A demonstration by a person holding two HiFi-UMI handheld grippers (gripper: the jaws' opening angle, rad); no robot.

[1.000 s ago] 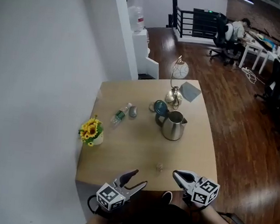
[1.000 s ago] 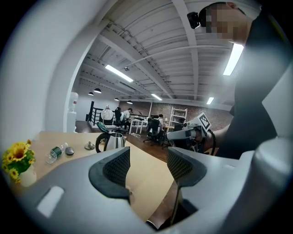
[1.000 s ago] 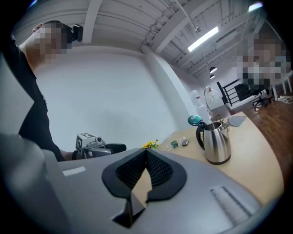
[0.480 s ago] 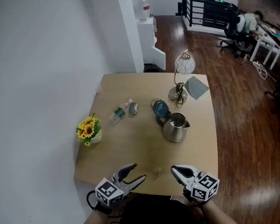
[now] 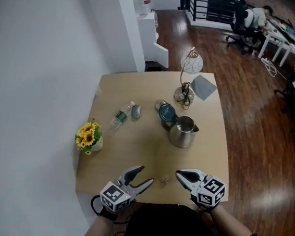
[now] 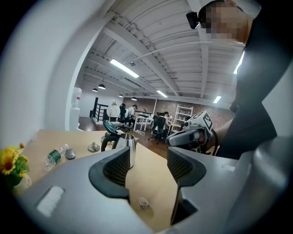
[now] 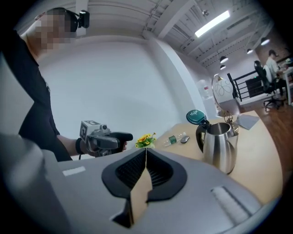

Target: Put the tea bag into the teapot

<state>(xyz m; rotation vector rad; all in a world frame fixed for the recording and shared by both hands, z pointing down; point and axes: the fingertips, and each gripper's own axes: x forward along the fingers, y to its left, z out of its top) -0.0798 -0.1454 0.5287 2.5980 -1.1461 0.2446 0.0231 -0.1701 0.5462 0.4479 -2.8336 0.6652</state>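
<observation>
Your right gripper [image 5: 179,172] has its jaws pressed together on nothing. Your left gripper [image 5: 147,174] holds its jaws apart, empty. Between the two, the tea bag [image 5: 165,179] lies on the table [image 5: 134,139] near the front edge, too small to show its long axis. Beyond it the teapot [image 5: 181,132] stands upright, lid flipped open.

A plain white wall [image 5: 36,77] runs along the left, and the light wooden tabletop [image 5: 149,151] stands with one side against it. Beyond its far corner rises a white pillar [image 5: 126,29]. Dark wooden floor [image 5: 259,147] spreads to the right, glossy with reflections. At the far end are a black railing [image 5: 211,9], black office chairs [image 5: 238,39] and white desks [image 5: 271,36]. Overhead, white ceiling beams [image 6: 151,55] carry strip lights [image 6: 124,68].
</observation>
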